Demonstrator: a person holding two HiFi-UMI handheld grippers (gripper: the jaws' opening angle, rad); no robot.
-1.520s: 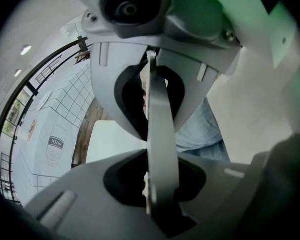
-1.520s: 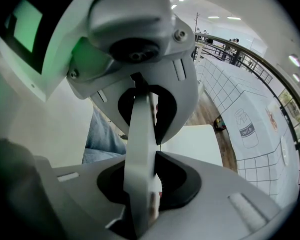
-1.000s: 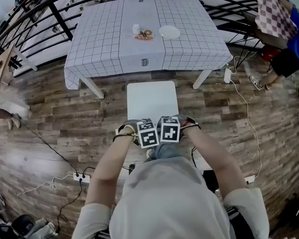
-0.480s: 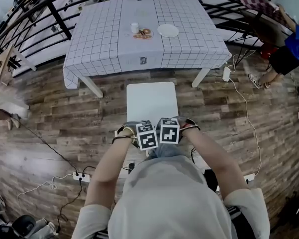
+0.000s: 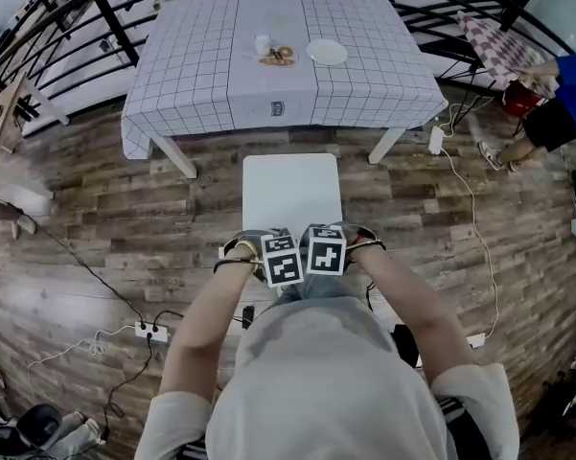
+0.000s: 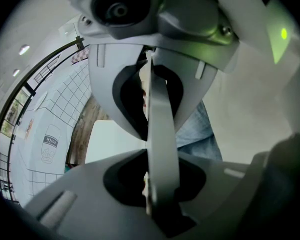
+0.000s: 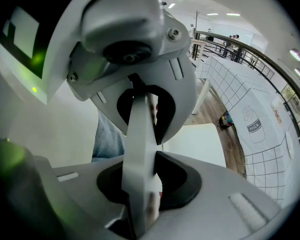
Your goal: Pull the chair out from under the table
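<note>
Wood-plank floor (image 5: 77,218) with a power strip (image 5: 153,332), black railing (image 5: 110,25) beyond.

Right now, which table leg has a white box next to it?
The front leg on the right: the white box with its cord lies on the floor beside it. The left front leg has none.

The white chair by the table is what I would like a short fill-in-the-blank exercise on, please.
1. The left gripper and the right gripper are both shut on the thin ____ of the white square-seated chair.
2. Between the chair's seat and the table under a white checked cloth, a strip of ____ floor shows.
3. In the head view, the round white plate lies to the ____ of the small white cup.
Missing words: back; wooden; right.
</note>
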